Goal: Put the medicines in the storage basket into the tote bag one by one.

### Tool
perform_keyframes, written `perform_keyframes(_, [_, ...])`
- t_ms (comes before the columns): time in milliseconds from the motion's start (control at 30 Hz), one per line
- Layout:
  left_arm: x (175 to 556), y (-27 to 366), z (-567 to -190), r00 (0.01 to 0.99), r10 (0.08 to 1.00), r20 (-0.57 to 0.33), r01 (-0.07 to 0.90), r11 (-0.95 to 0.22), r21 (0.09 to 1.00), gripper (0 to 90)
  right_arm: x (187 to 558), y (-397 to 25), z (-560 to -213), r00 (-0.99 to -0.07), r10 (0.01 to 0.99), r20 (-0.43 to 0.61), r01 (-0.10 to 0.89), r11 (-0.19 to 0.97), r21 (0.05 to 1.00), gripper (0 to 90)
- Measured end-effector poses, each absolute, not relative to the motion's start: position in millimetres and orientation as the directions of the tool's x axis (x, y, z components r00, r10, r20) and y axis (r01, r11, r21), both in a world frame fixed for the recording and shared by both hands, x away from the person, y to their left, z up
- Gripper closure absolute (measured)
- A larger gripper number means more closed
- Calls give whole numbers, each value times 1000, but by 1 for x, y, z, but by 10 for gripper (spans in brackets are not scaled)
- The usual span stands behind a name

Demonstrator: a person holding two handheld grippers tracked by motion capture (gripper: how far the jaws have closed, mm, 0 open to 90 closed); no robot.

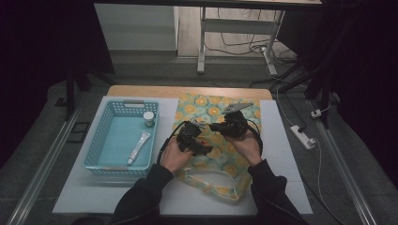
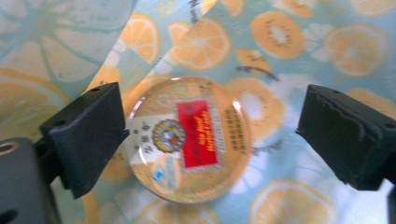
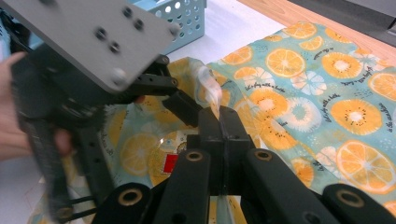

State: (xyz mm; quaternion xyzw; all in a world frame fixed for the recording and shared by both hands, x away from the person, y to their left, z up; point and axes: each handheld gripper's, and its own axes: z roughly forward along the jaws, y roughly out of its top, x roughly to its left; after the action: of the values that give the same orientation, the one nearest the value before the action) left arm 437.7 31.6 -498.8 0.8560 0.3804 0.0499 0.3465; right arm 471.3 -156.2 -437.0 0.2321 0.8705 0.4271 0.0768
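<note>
round tin lies between the open left gripper, seemingly untouched.

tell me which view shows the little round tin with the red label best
The left gripper view: the round tin sits large between the open left tongs, red label facing up. The right gripper view shows part of it behind the arms. The high view hides it.
</note>
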Motion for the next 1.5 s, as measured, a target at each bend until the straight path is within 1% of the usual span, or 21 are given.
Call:
perform_keyframes(133, [432,34,-491,720,668,-188,605,-472,641,25,471,-156,-437,-881,469,65,339,528,779,898])
perform_keyframes(267, [427,39,-486,728,649,-221,606,-459,650,0,471,-156,-437,-882,467,65,337,529,779,898])
perform_keyframes(533, [415,49,-474,741,626,-243,592,-437,677,0,470,-156,-436,-883,465,61,333,530,779,898])
perform_keyframes(733, [408,59,-467,744,623,-240,580,-425,695,0,470,-157,-435,-883,465,59,331,531,780,897])
perform_keyframes(900, [404,70,-462,748,621,-235,576,-431,695,0,470,-157,-434,-883,466,57,330,528,782,897])
perform_keyframes(1167, [400,86,-458,761,593,-263,573,-426,700,0,470,-157,-435,-883,465,59,331,529,781,898])
perform_keyframes(1333, [397,98,-456,760,599,-251,570,-430,700,0,470,-157,-434,-884,465,59,330,529,782,897])
perform_keyframes(1500, [394,114,-453,741,626,-242,576,-409,708,0,470,-157,-434,-883,465,59,331,529,782,897])
